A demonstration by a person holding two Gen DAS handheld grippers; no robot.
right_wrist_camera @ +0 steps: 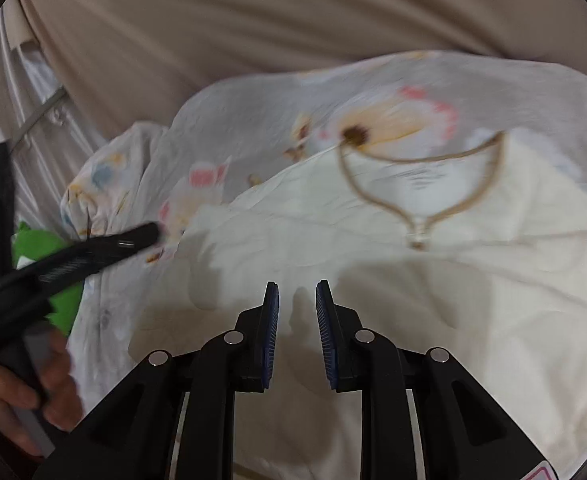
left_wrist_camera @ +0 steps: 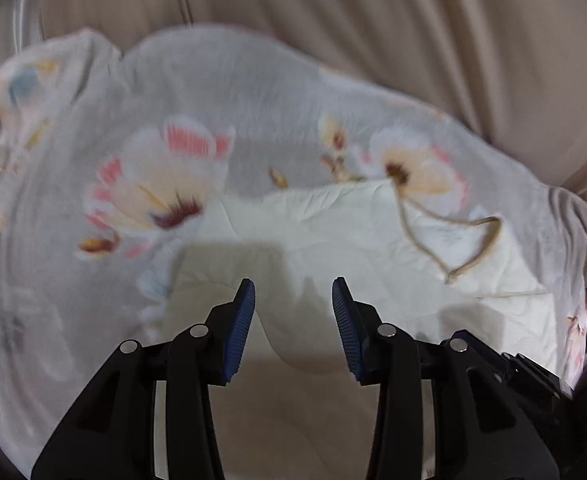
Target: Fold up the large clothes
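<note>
Two tools hang over the work with their blue-padded jaws apart and gripping nothing: the left tool (left_wrist_camera: 293, 328) is spread wide, the right tool (right_wrist_camera: 296, 332) spread less, and each throws its shadow on the cloth just ahead of it. Directly beneath and in front of both lies the cream garment (right_wrist_camera: 433, 300), spread fairly flat with soft creases, its tan-trimmed neckline (right_wrist_camera: 417, 200) ahead and to the right of the right tool, open in a loop that narrows to a point. From the left tool that same cream garment (left_wrist_camera: 353, 240) shows ahead and to the right, the neckline (left_wrist_camera: 453, 240) further right. Under and beyond the garment spreads a pale floral bedsheet (left_wrist_camera: 173, 120) printed with pink and yellow flowers, reaching out left of both tools. Beyond it hangs a beige curtain (right_wrist_camera: 253, 20) in folds. Far left of the right tool, the left tool (right_wrist_camera: 149, 234) appears blurred, held by a hand (right_wrist_camera: 21, 396), with something bright green (right_wrist_camera: 41, 248) behind it.
</note>
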